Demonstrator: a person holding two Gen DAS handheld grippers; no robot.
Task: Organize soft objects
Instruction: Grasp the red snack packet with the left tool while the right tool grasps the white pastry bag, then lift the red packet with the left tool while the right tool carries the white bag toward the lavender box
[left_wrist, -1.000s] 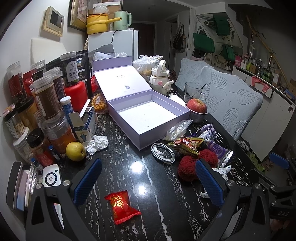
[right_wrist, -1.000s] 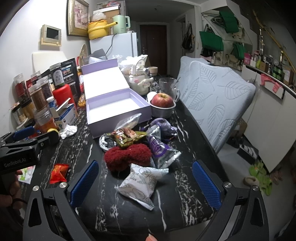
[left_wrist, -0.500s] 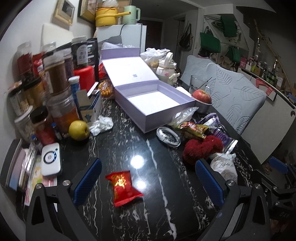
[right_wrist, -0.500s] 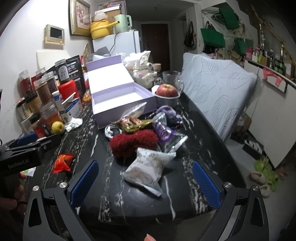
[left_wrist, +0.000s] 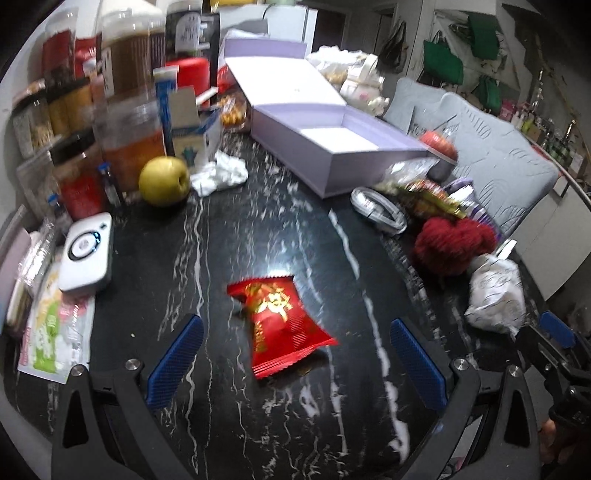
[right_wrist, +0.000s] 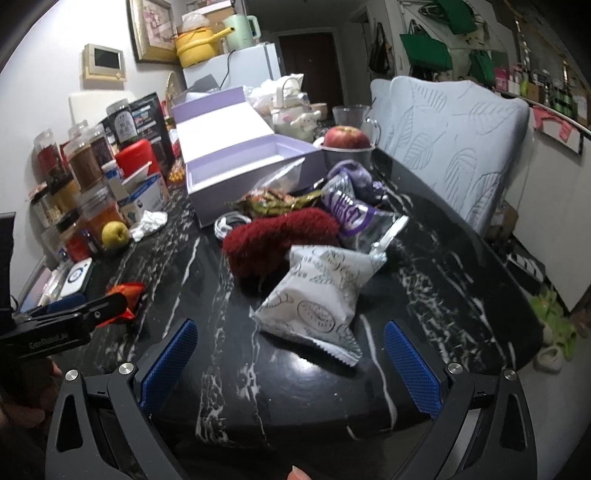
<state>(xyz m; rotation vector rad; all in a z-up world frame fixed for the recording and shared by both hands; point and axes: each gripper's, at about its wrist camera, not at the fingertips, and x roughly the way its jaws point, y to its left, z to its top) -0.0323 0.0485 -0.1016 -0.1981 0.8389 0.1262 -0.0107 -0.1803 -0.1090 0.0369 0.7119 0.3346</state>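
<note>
Your left gripper hangs with jaws spread over the red packet on the black marble table, and your right gripper, also spread, faces the white pouch.

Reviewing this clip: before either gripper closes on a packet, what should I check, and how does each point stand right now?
1. Left gripper open: ok.
2. Red packet lies between the left fingers: ok.
3. Right gripper open: ok.
4. White packet ahead of the right fingers, not yet between them: not ok.
5. Purple box open, floor bare: ok.
6. Left view sharp enough to judge contact: not ok, blurred.
</note>
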